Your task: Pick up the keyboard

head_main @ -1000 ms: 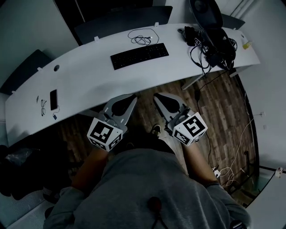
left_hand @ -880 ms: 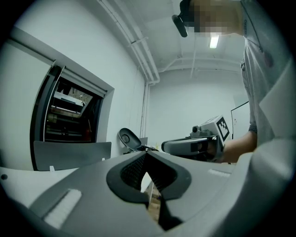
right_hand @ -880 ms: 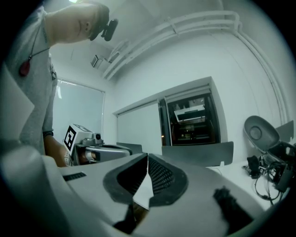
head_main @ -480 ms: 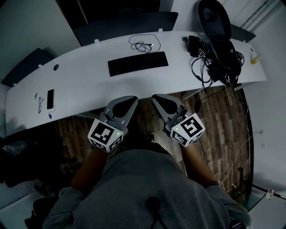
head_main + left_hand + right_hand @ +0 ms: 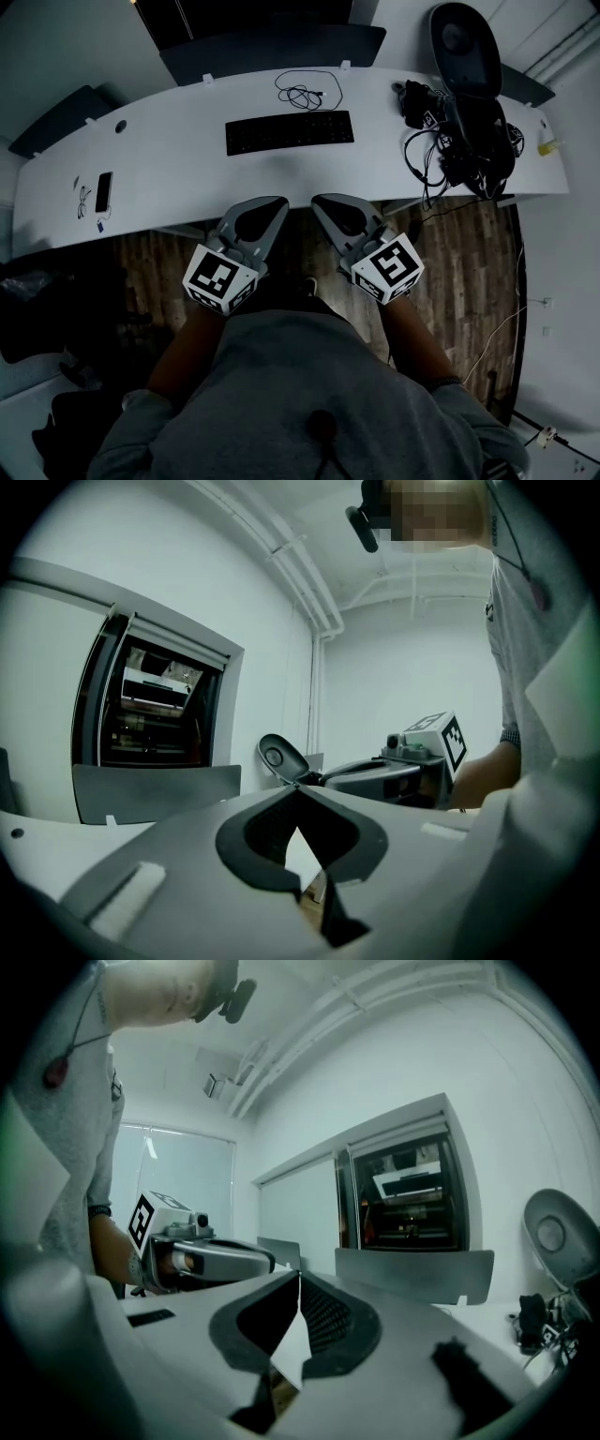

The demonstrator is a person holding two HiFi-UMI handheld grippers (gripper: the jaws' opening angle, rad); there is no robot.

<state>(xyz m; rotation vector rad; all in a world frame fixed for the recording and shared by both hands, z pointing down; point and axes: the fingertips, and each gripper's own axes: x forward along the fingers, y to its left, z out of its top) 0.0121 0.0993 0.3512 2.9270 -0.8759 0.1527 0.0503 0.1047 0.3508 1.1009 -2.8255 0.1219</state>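
the desk (image 5: 187,159) has drawn nearer and swung level across the head view over the last second, so the person seems to be closing on it. the keyboard (image 5: 289,132) lies flat at the desk's middle, untouched. the left gripper (image 5: 282,201) and right gripper (image 5: 316,199) have come up to the desk's near edge, side by side. both are clenched with nothing between the jaws, and they must open before any lift. a coiled cable (image 5: 305,91) sits by the desk's far edge. no brand or writing is readable; only the square black-and-white markers on the gripper cubes show.
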